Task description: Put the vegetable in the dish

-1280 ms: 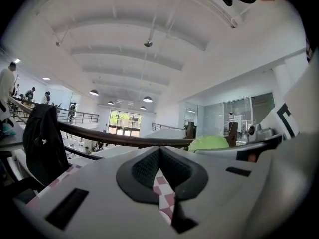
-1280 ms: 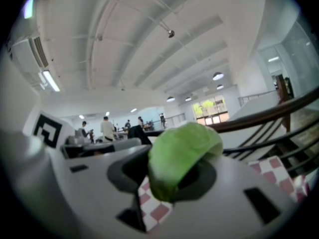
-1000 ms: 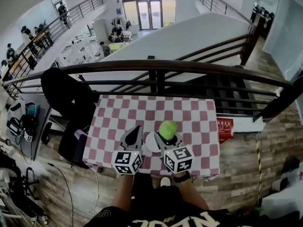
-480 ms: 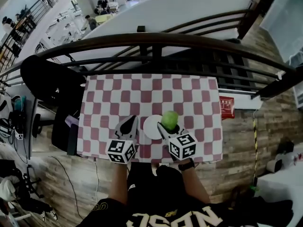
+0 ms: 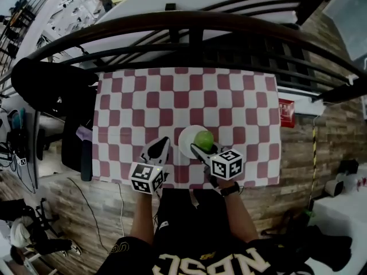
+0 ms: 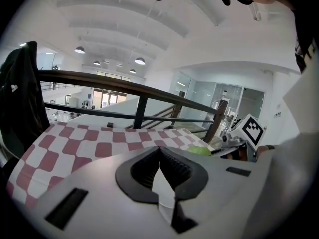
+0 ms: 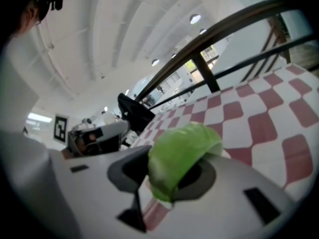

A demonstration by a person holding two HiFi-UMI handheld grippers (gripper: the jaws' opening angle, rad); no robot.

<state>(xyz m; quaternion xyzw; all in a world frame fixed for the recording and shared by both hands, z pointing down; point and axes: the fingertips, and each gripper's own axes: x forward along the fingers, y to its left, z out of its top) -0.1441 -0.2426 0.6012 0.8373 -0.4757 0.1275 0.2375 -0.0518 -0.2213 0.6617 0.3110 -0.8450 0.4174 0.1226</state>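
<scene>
A light green leafy vegetable (image 5: 203, 139) sits between the jaws of my right gripper (image 5: 200, 146), which is shut on it over the right part of a round white dish (image 5: 187, 141). In the right gripper view the vegetable (image 7: 180, 156) fills the gap between the jaws and hides the dish. My left gripper (image 5: 160, 149) hovers just left of the dish near the table's front edge, with its jaws pressed together and nothing between them. In the left gripper view the closed jaws point across the table, and the vegetable (image 6: 199, 151) shows at the right.
The table carries a red and white checkered cloth (image 5: 143, 102). A dark railing (image 5: 189, 24) runs along its far side. A black chair with a jacket (image 5: 43, 87) stands at the left. A red box (image 5: 285, 112) lies past the table's right edge.
The head camera has tilted further down, so the table sits higher in view. My right gripper with the vegetable now hangs over the dish's right part. The left gripper stays shut beside the dish.
</scene>
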